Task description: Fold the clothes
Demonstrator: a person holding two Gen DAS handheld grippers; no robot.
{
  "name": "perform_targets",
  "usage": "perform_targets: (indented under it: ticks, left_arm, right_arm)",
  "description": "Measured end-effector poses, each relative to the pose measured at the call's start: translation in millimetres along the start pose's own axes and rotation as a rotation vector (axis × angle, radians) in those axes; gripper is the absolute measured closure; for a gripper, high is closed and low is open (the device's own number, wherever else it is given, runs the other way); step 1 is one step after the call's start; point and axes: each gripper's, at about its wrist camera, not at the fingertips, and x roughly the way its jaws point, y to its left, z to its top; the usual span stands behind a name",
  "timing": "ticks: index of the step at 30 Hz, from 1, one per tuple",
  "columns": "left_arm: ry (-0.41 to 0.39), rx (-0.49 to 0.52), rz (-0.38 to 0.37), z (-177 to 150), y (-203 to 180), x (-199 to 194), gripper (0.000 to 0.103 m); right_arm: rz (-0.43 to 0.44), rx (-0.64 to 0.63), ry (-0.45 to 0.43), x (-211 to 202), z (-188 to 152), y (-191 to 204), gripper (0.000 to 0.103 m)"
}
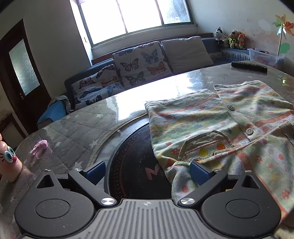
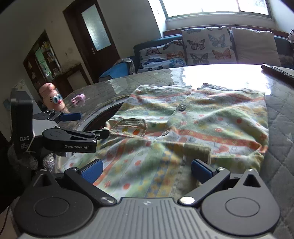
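In the left wrist view, the left gripper [image 1: 148, 173] sits nearest with its jaws wide apart, its right finger touching the near edge of the patterned shirt [image 1: 220, 125] spread on the table [image 1: 77, 125]. In the right wrist view, the right gripper [image 2: 146, 170] hovers spread open over the shirt's [image 2: 193, 125] near part, holding nothing.

Home living room, daylit. Large window [image 1: 136, 16] set in back wall; blue sofa [image 1: 77, 80] placed beneath it, covered with butterfly-print cushions [image 1: 141, 62] and plain cream cushion [image 1: 185, 51]. Stuffed toys [image 1: 229, 38] lined up on sofa ledge at corner. Paper pinwheel [image 1: 283, 27] fixed by wall. Dark wooden door [image 2: 91, 35] with frosted glass pane seen at left; shelf cabinet [image 2: 46, 55] stocked with bottles beside it. Glass-topped table [image 1: 128, 99] laid over quilted star-pattern cloth; remote control [image 1: 249, 66] left on it.
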Motion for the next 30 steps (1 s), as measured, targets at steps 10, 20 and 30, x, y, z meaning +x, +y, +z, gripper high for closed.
perform_targets:
  ticks: [10,20,30]
  left_arm:
    - [-0.117,0.165,-0.058,-31,-8,-65,0.004]
    - [-0.184,0.398,-0.156,-77,-33,-110,0.004]
    - [-0.292,0.520,-0.272,-89,-85,-117,0.010]
  right_arm:
    - [-0.003,-0.076,0.048,-25,-31,19,0.000]
    - [-0.029,-0.066,0.028,-63,-46,22,0.000]
    - [-0.223,-0.145,0.020,-88,-61,18,0.000]
